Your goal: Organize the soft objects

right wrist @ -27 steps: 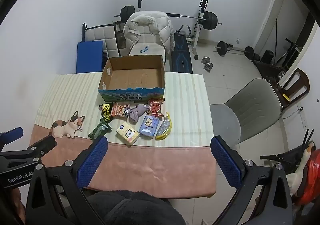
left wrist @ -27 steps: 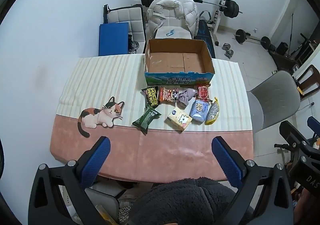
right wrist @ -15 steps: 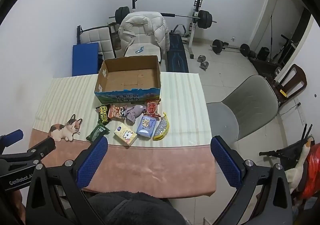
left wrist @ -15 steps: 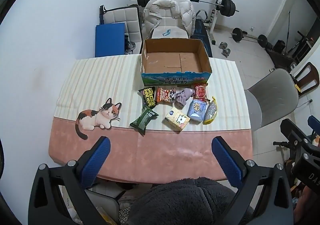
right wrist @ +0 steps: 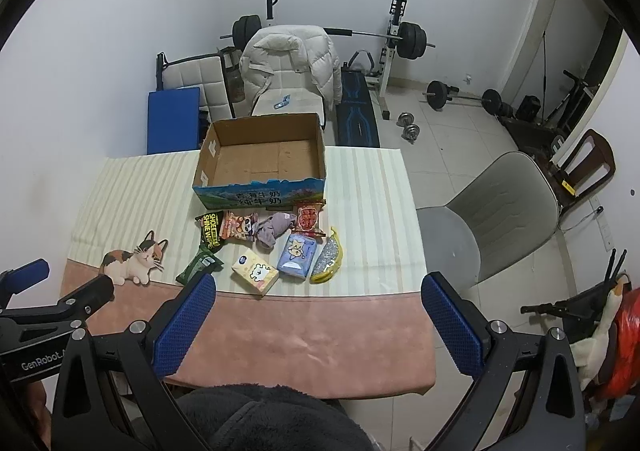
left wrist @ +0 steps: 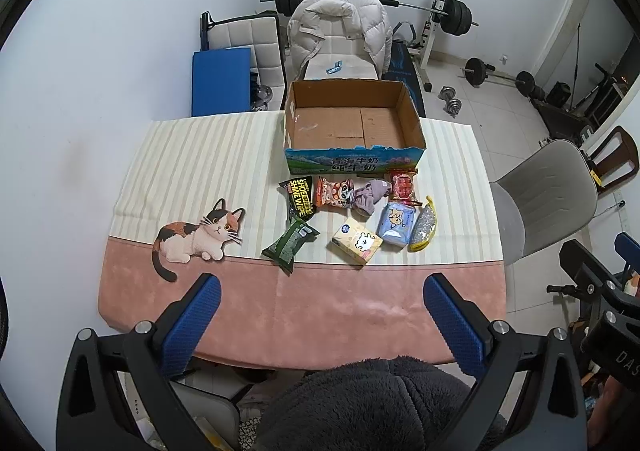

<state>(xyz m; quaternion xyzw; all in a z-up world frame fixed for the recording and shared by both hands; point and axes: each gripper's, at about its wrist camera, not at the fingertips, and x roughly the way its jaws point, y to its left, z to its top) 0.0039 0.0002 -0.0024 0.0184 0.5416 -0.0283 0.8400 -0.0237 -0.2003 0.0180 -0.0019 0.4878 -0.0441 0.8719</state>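
Note:
An empty cardboard box [left wrist: 352,123] [right wrist: 260,163] stands at the table's far middle. In front of it lie several soft packs: a black wipes pack [left wrist: 301,197], an orange snack pack [left wrist: 333,193], a grey cloth [left wrist: 372,195], a red pack [left wrist: 403,186], a blue tissue pack [left wrist: 397,225], a yellow pouch [left wrist: 424,227], a yellow tissue pack [left wrist: 356,245] and a green pack [left wrist: 291,245]. My left gripper [left wrist: 320,315] is open and empty, high above the near edge. My right gripper [right wrist: 318,315] is open and empty, likewise held high.
The table [left wrist: 320,307] has a striped and pink cloth with a printed cat [left wrist: 196,237]. A grey chair [left wrist: 540,207] stands at the right. A chair with a white jacket [left wrist: 340,35], a blue mat [left wrist: 222,81] and weights stand behind the table.
Both grippers have risen and drawn back a little, so the table looks slightly smaller and lower in view. Nothing on the table has moved.

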